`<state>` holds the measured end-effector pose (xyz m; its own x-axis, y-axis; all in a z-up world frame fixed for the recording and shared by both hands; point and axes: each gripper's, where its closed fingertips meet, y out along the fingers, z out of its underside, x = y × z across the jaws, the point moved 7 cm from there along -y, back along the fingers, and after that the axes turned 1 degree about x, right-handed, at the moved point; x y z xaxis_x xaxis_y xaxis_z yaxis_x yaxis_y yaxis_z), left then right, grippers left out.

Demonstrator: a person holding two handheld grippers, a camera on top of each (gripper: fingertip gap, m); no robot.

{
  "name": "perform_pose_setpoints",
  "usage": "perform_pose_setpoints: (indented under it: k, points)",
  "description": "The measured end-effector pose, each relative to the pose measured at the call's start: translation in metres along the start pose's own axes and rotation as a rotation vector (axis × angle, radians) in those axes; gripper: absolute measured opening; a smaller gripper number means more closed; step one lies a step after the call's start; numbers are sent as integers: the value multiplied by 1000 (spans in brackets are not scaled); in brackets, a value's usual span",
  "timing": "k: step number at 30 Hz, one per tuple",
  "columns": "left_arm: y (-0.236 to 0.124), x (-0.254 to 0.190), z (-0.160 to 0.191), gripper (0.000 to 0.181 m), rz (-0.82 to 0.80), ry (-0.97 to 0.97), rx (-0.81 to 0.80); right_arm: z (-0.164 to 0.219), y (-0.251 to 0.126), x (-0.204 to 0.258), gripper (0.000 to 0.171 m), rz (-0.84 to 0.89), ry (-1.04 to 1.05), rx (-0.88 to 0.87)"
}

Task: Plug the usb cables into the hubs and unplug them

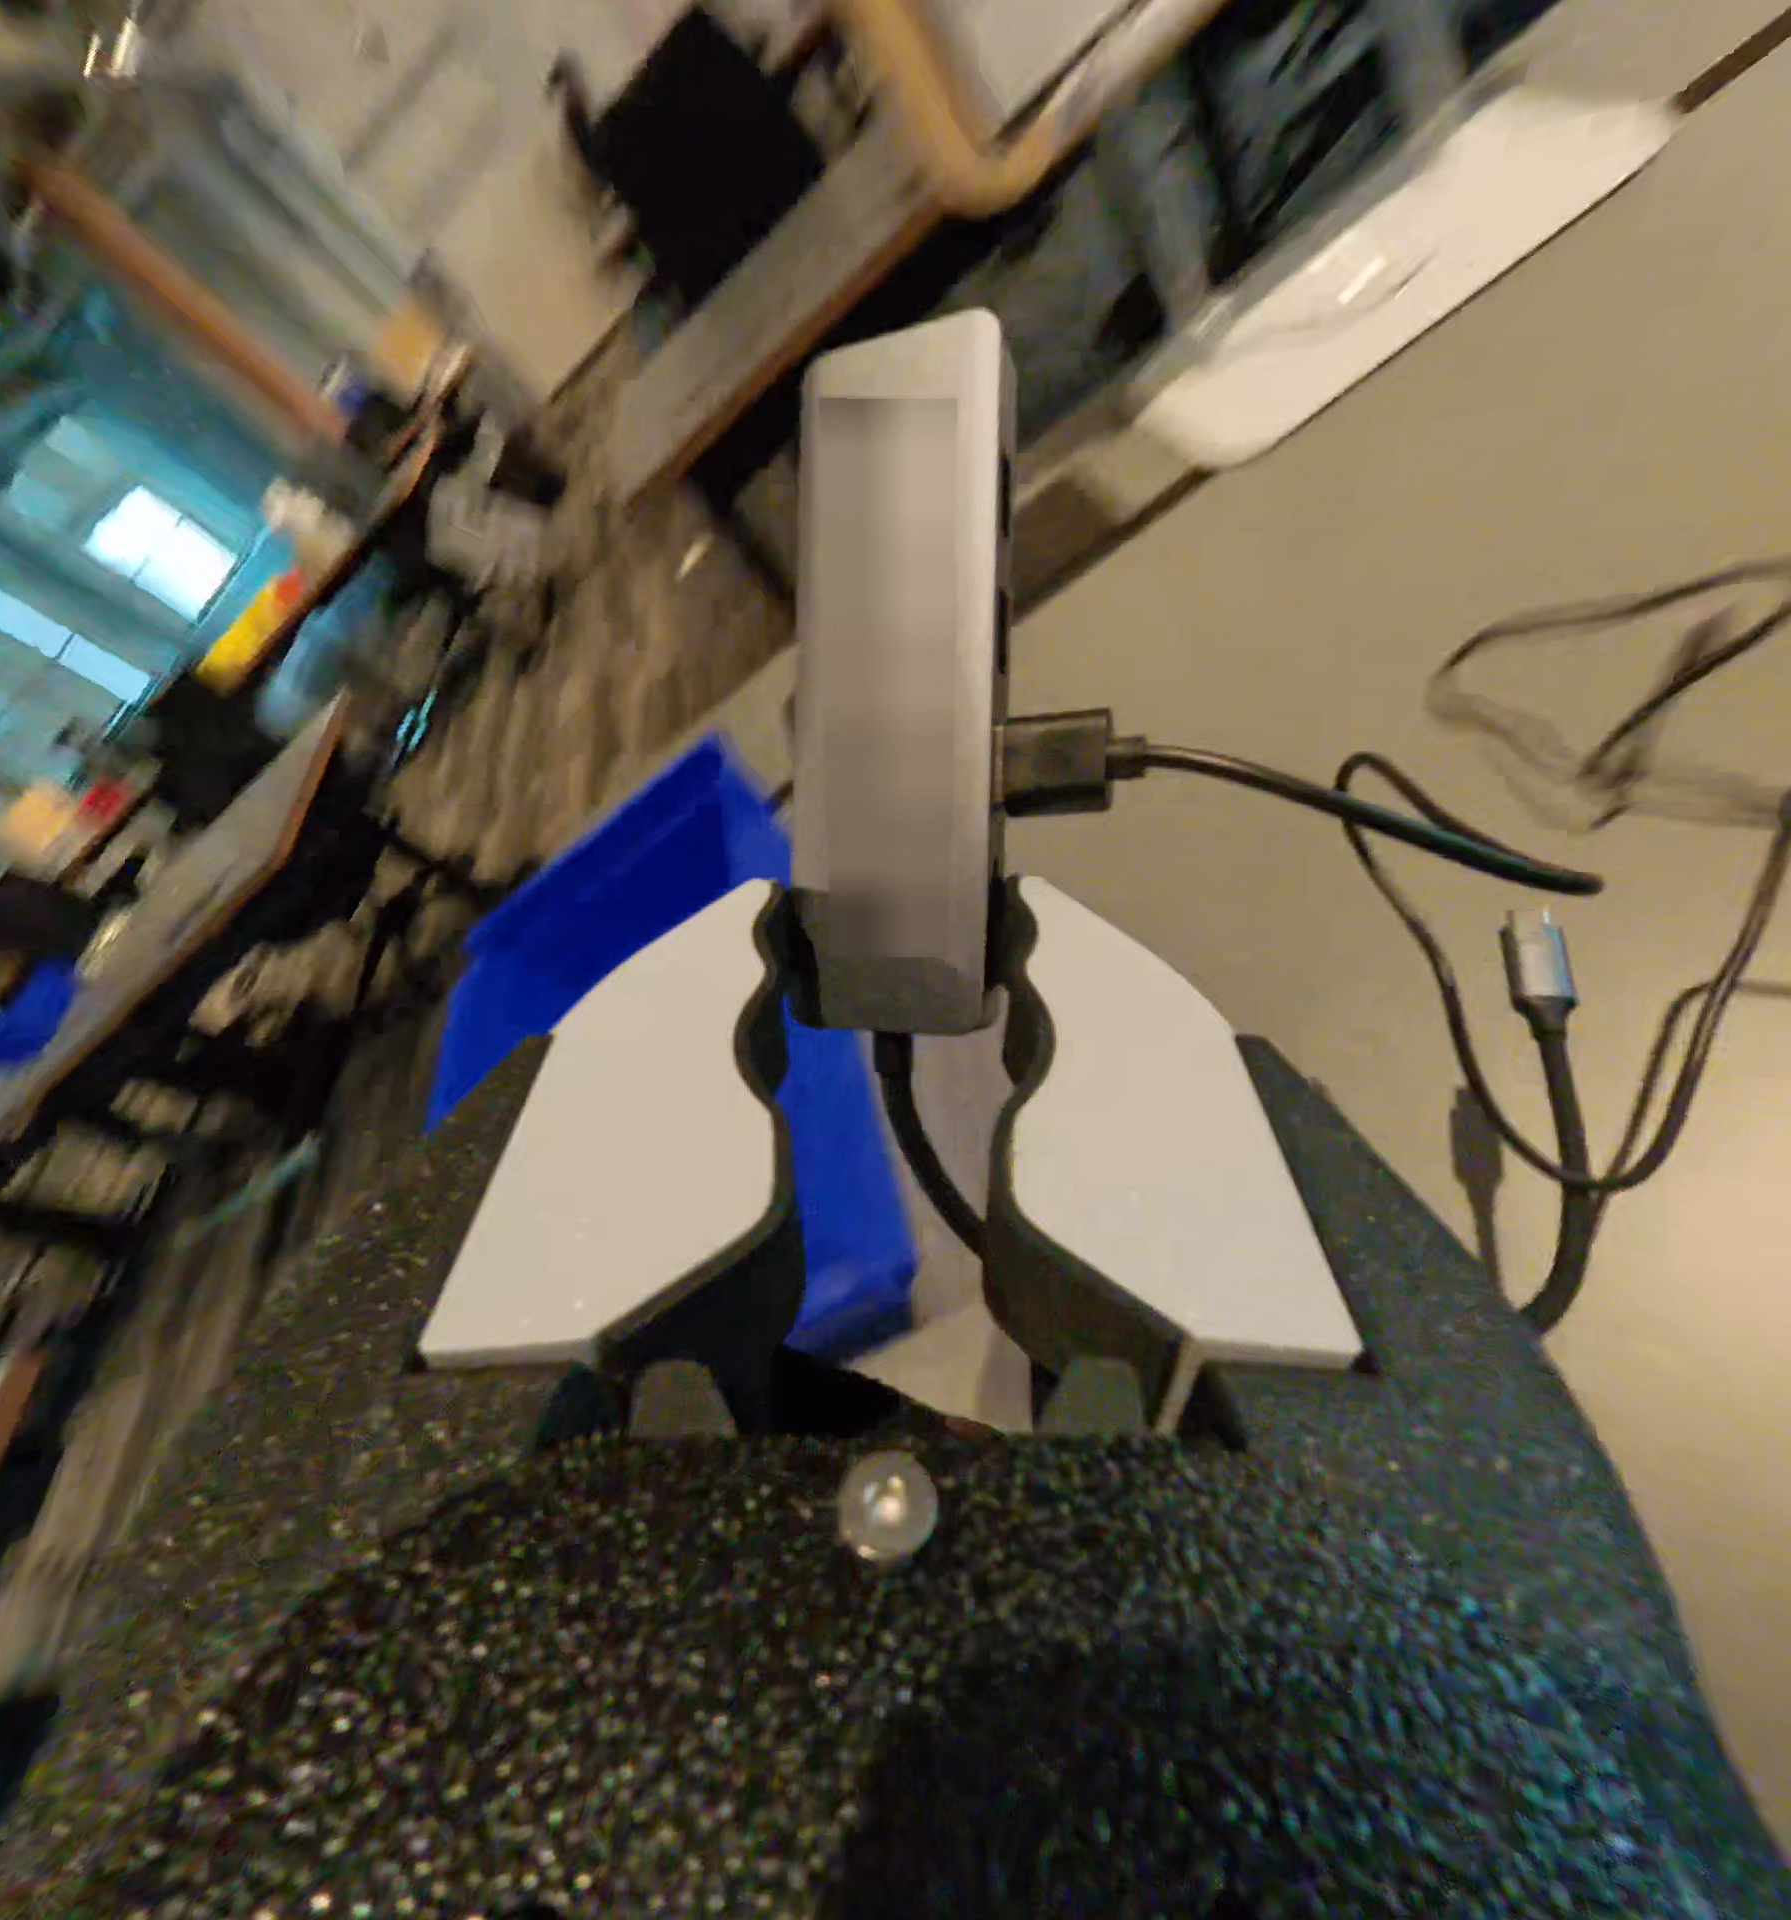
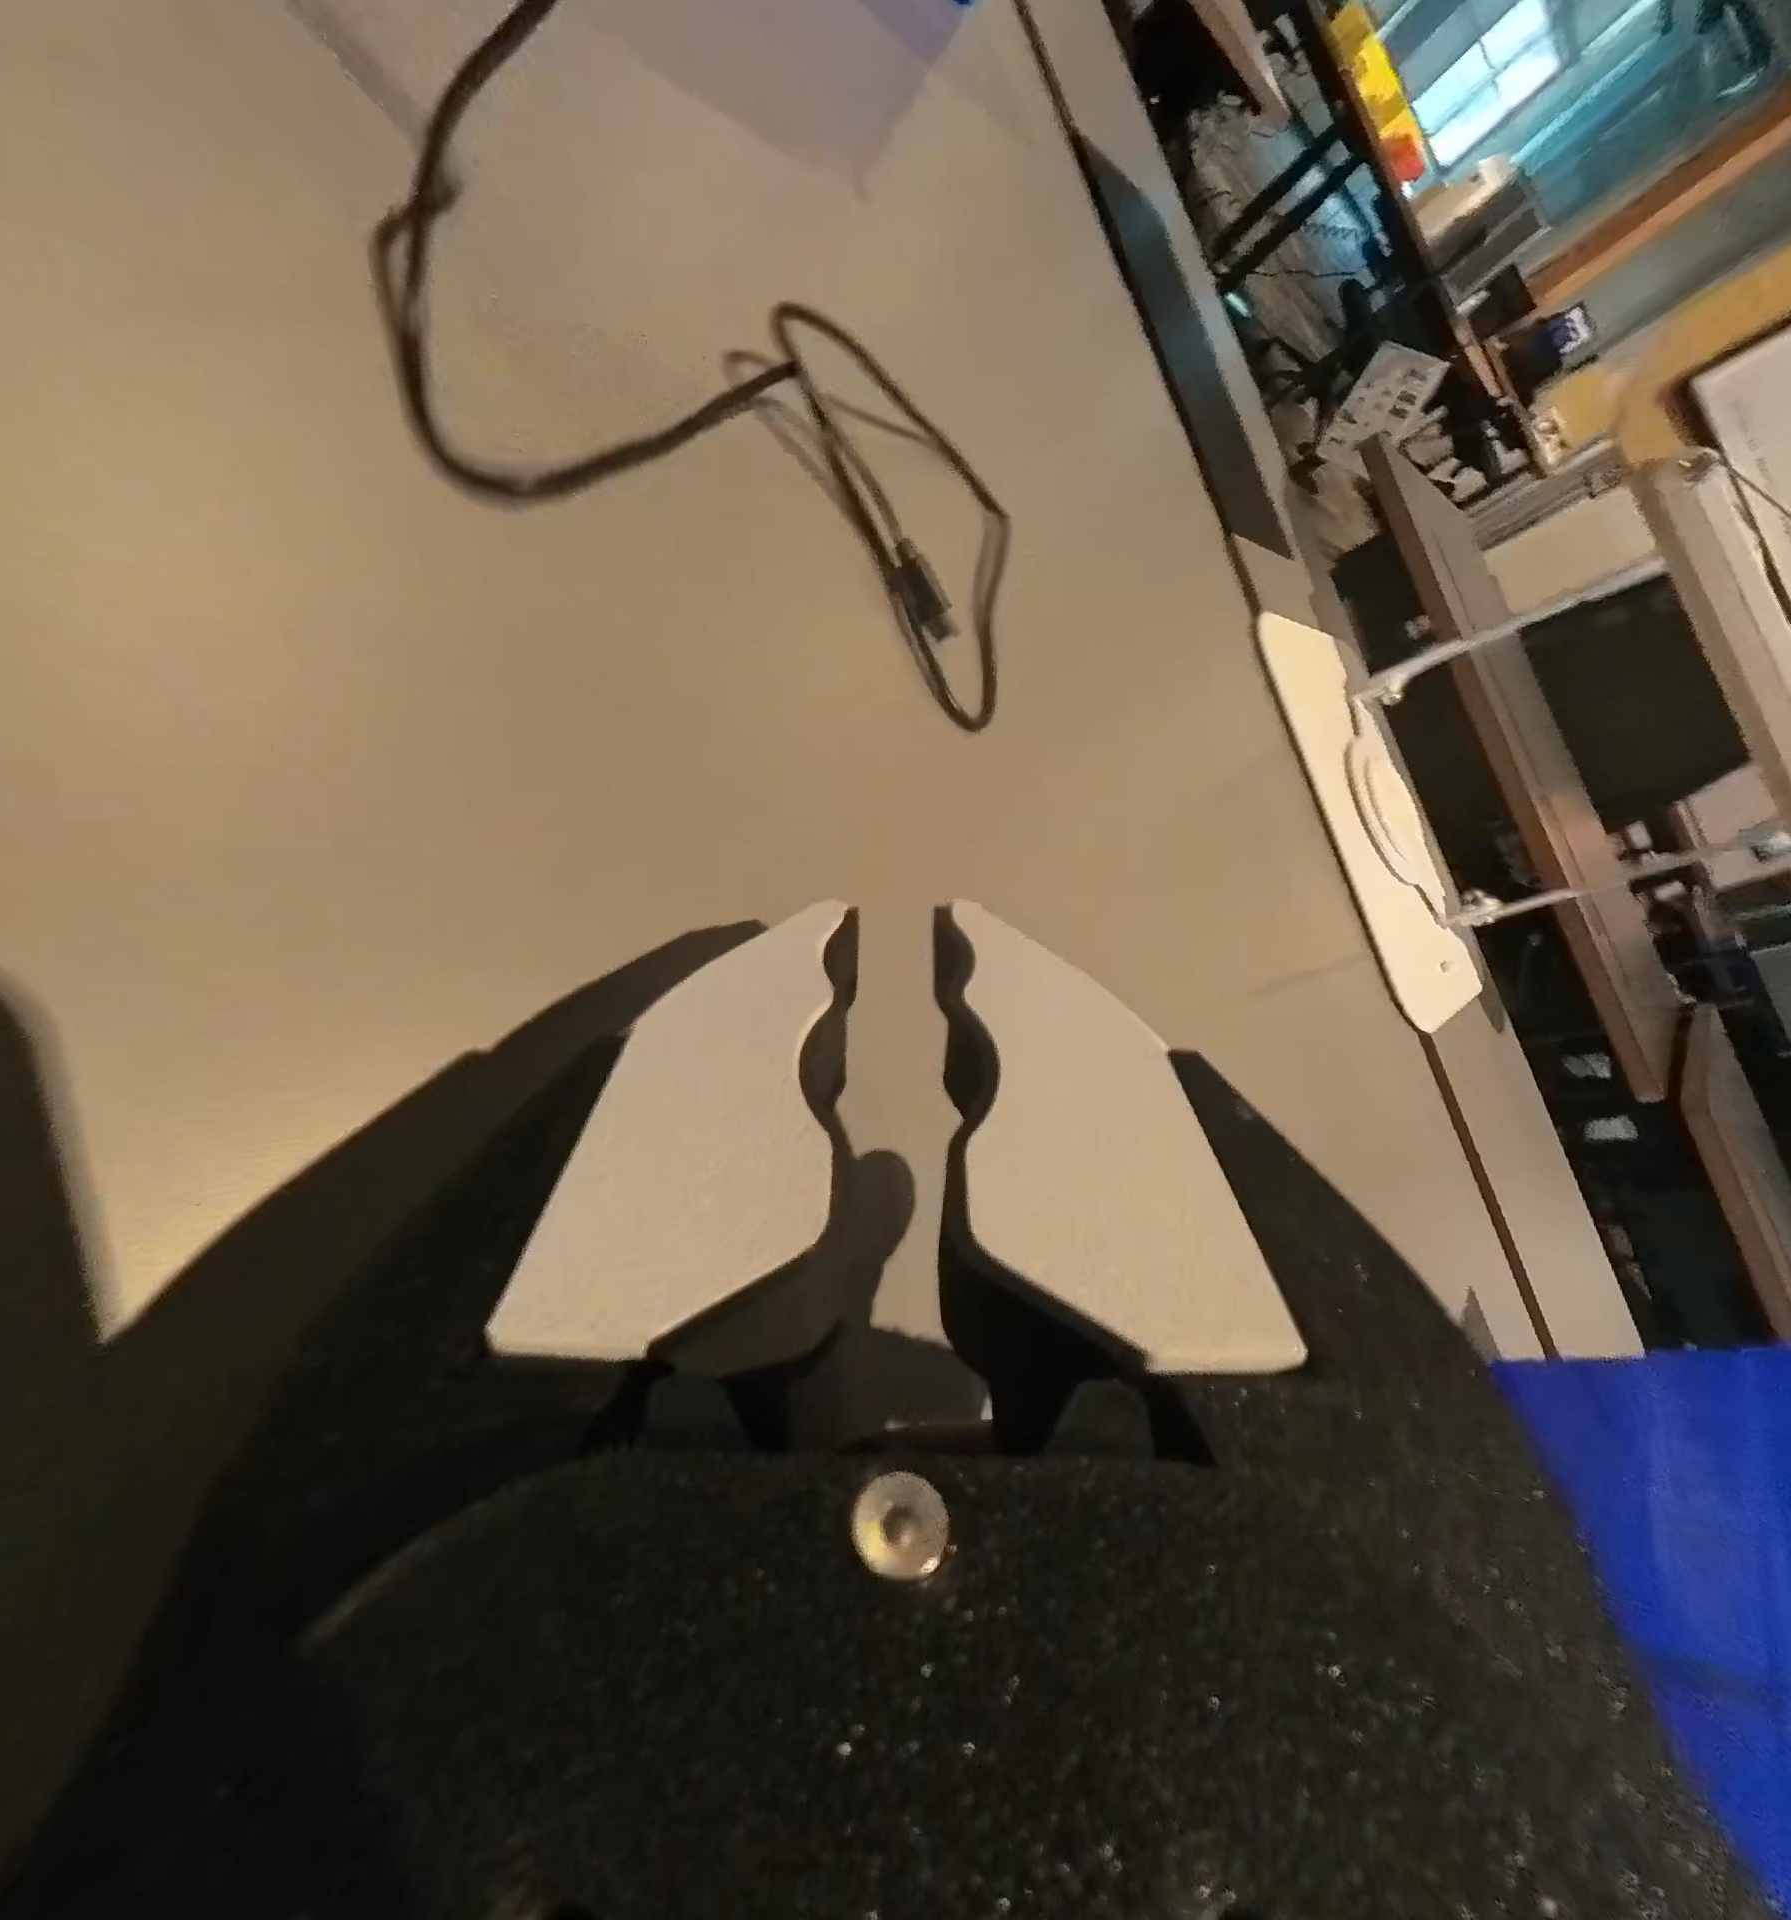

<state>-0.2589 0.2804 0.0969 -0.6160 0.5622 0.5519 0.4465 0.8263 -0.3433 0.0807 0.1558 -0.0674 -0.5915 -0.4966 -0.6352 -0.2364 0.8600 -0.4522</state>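
My left gripper [image 1: 893, 940] is shut on the near end of a grey USB hub [image 1: 896, 665] and holds it upright above the table. A black USB plug [image 1: 1057, 762] sits in a port on the hub's right side, and its cable trails right to the table. The hub's own lead with a silver plug [image 1: 1540, 961] hangs at the right. My right gripper [image 2: 896, 920] is empty, its jaws a narrow gap apart, above the beige table [image 2: 455, 779]. A loose black USB cable [image 2: 912, 566] lies on the table ahead of it.
A blue bin [image 1: 662, 883] stands behind the left gripper and shows at the right wrist view's lower right [image 2: 1722, 1558]. A white plate-like fixture [image 2: 1379, 821] sits at the table's far edge. Desks and shelves lie blurred beyond the edge. My right fingertips sit around 35 centimeters from my left ones.
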Motion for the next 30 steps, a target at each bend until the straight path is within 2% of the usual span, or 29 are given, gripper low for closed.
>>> perform_pose_setpoints:
  k: [4, 8, 12, 15, 17, 23, 30]
  points:
    - [23, -56, -63, 38, 195, 83, -179, 7, -10, -27, 14, 150, 108, -8]
    - [77, -121, -98, 38, 313, 196, -245, 22, -32, -65, 14, 322, 279, -25]
    - [122, -185, -92, 38, 337, 312, -201, 37, -46, -79, 14, 289, 422, -108]
    - [128, -216, -85, 38, 301, 388, -239, 29, -47, -76, 14, 112, 552, -252]
    - [129, -228, -82, 38, 295, 359, -257, 19, -44, -69, 16, 8, 612, -327]
    - [123, -256, -73, 38, 266, 278, -325, 3, -27, -42, 20, -8, 435, -241]
    - [110, -269, -76, 38, 146, 374, -427, -9, -23, -35, 21, -91, 543, -265]
